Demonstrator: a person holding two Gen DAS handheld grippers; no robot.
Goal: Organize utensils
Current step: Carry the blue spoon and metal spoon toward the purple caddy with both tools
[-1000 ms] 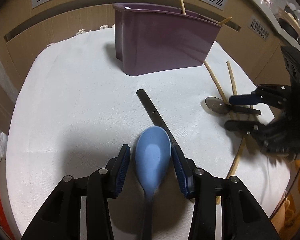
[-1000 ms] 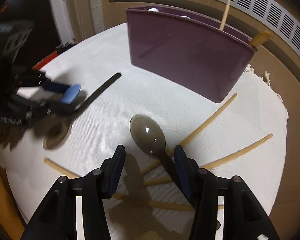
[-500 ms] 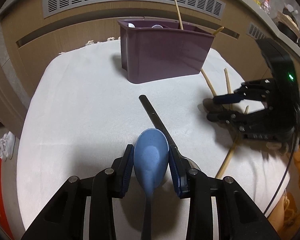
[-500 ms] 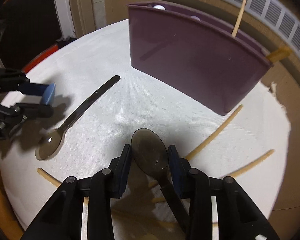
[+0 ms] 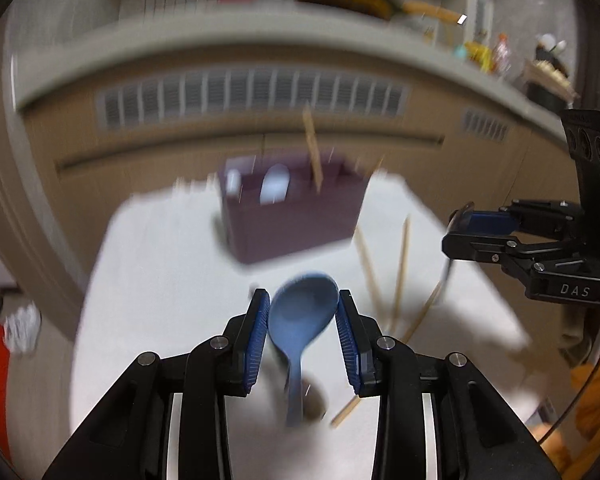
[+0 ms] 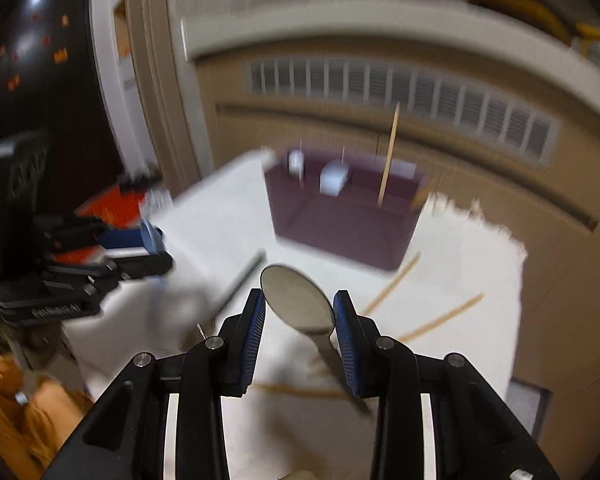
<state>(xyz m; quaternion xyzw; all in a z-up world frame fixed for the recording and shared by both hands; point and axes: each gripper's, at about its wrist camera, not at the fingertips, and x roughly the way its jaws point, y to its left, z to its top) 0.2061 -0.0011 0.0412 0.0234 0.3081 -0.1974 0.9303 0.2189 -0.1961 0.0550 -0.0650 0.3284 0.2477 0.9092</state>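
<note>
Two grippers up off the white cloth (image 5: 160, 280), each clamped on a spoon. Left gripper (image 5: 303, 330): pads pressed against the bowl of a blue spoon (image 5: 303, 316), handle hanging down toward 6 o'clock, clear of the cloth. Right gripper (image 6: 299, 330): jaws just closing, now tight on a dark grey spoon (image 6: 298, 304), handle slanting toward 5 o'clock. Purple utensil holder (image 5: 296, 224) at 12 o'clock from both, upright on the cloth, with a wooden chopstick (image 6: 388, 156) standing in it and two white items, too blurred to name. Loose chopsticks (image 5: 400, 268) flat on the cloth at about 2 o'clock of the blue spoon. One black-handled utensil (image 6: 240, 280) also flat, at 10 o'clock of the grey spoon. Heavy blur throughout.
</note>
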